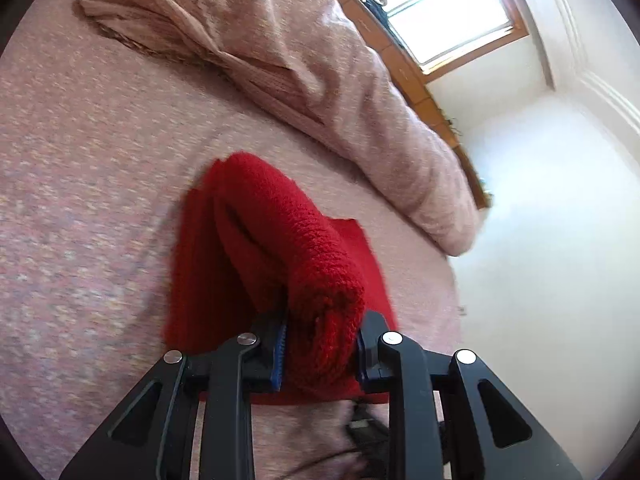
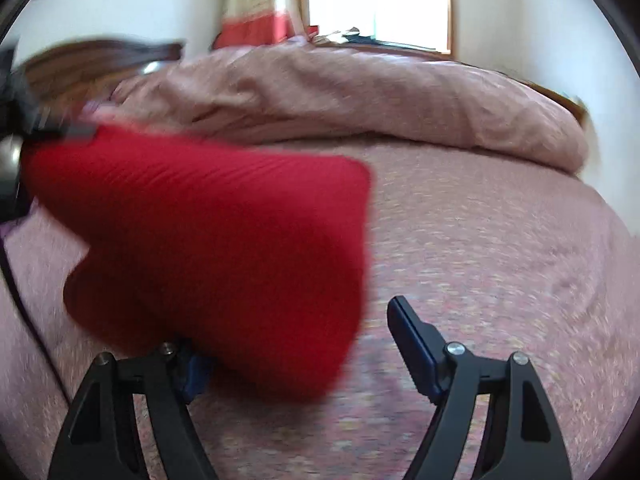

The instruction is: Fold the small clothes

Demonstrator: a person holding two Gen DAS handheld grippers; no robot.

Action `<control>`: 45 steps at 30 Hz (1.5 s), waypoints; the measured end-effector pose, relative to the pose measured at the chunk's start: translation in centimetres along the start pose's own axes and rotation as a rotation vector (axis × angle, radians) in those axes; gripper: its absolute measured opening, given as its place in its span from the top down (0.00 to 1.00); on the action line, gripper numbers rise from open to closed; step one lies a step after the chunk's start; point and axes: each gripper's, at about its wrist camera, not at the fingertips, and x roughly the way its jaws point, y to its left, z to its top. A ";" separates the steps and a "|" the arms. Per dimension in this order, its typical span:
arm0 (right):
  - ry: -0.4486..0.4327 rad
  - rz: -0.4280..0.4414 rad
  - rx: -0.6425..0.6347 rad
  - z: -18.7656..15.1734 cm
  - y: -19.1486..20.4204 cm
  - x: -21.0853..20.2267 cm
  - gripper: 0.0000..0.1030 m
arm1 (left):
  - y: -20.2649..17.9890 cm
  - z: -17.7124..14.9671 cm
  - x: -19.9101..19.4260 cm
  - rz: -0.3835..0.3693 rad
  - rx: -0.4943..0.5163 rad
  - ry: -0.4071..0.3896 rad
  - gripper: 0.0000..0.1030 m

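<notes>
A red knitted garment point(image 1: 280, 256) lies on the pink bedspread point(image 1: 88, 200). My left gripper point(image 1: 320, 344) is shut on a bunched fold of it and lifts that part above the flat part. In the right wrist view the red garment point(image 2: 224, 248) hangs stretched from the left gripper point(image 2: 24, 136) at the far left. My right gripper point(image 2: 296, 344) is open; the cloth drapes over its left finger, and its right finger point(image 2: 412, 340) stands free of the cloth.
A rumpled pink duvet point(image 1: 320, 60) is piled along the far side of the bed, also in the right wrist view point(image 2: 360, 104). A wooden bed frame point(image 1: 404, 72), a window point(image 1: 440, 4) and white walls lie beyond. A wooden headboard point(image 2: 80, 64) is at left.
</notes>
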 end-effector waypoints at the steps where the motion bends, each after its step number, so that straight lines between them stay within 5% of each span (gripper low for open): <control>1: -0.002 0.013 0.039 -0.1 -1.0 -0.1 0.19 | 0.6 -0.2 0.0 0.023 -0.012 0.004 0.83; 6: 0.088 0.111 0.187 -1.5 -4.8 0.6 0.16 | 2.5 -1.7 0.7 0.100 0.008 0.046 0.83; 12: 0.118 0.089 0.234 -2.7 -6.2 -0.1 0.16 | 1.3 -4.4 1.7 0.210 0.185 0.079 0.81; 16: 0.115 0.044 0.190 -3.0 -5.5 -1.0 0.16 | 0.9 -4.9 1.5 0.254 0.267 0.034 0.80; 21: 0.130 0.023 0.198 -4.0 -5.8 -2.4 0.16 | 1.3 -3.9 1.6 0.241 0.227 0.027 0.78; 24: 0.170 -0.117 0.189 -4.8 -6.7 -3.1 0.18 | 0.8 -3.4 1.5 0.266 0.251 0.011 0.73; 27: 0.171 -0.102 0.261 -4.8 -8.5 -3.5 0.25 | 0.4 -2.8 0.9 0.250 0.228 0.050 0.73; 30: 0.140 -0.064 0.299 -3.3 -9.5 -4.2 0.30 | -0.1 -2.4 -1.7 0.247 0.208 -0.017 0.73; 34: 0.056 0.083 0.327 -0.1 -9.4 -5.2 0.53 | -1.9 -1.7 -3.9 0.268 0.232 -0.160 0.73; 36: 0.004 0.203 0.281 2.1 -8.1 -5.5 0.62 | -2.6 -1.5 -4.0 0.271 0.254 -0.212 0.73; 38: -0.005 0.255 0.223 3.5 -6.6 -5.3 0.85 | -3.6 -1.5 -3.1 0.277 0.284 -0.224 0.73; 45: 0.065 0.387 -0.023 3.4 -0.4 -1.7 0.94 | -5.5 -3.8 2.3 0.301 0.420 -0.137 0.78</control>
